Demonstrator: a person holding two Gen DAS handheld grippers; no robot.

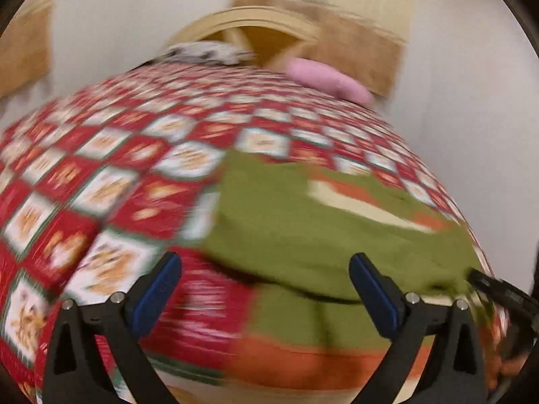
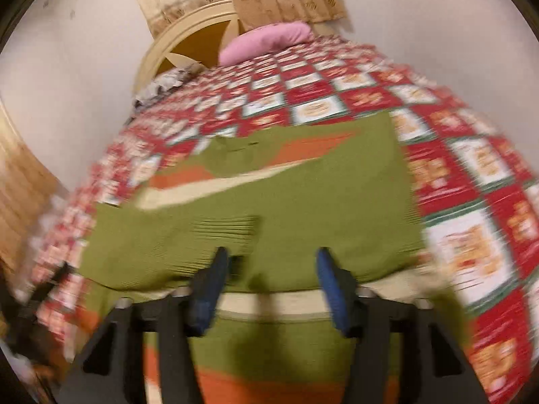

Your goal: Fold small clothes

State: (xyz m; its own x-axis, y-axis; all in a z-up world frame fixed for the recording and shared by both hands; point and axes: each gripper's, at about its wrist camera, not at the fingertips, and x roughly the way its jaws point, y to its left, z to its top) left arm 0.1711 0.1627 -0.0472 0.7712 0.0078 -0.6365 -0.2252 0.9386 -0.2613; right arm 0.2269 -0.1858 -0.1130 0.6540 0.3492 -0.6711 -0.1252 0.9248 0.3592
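My left gripper (image 1: 266,266) stood spread, empty, lower frame; my right gripper (image 2: 269,269) spread over the green garment (image 2: 303,202). Fold apparently laid; next, regrasp an edge.

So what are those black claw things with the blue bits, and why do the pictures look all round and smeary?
Each claw is a hand-held gripper: a person carries one in each hand, so there is no robot here. A small wide-eyed camera sits on each and looks along its two fingers, which bends the picture round. The blur suggests fast movement.

One picture is from the left hand-held gripper, the other from the right hand-held gripper. Both stand open with blue pads; nothing is pinched in either.

Below them is a bed with a red and white checked bedspread. On it lies a green garment with orange and cream stripes, partly folded over itself. Far off sit a pink pillow and a wooden headboard.
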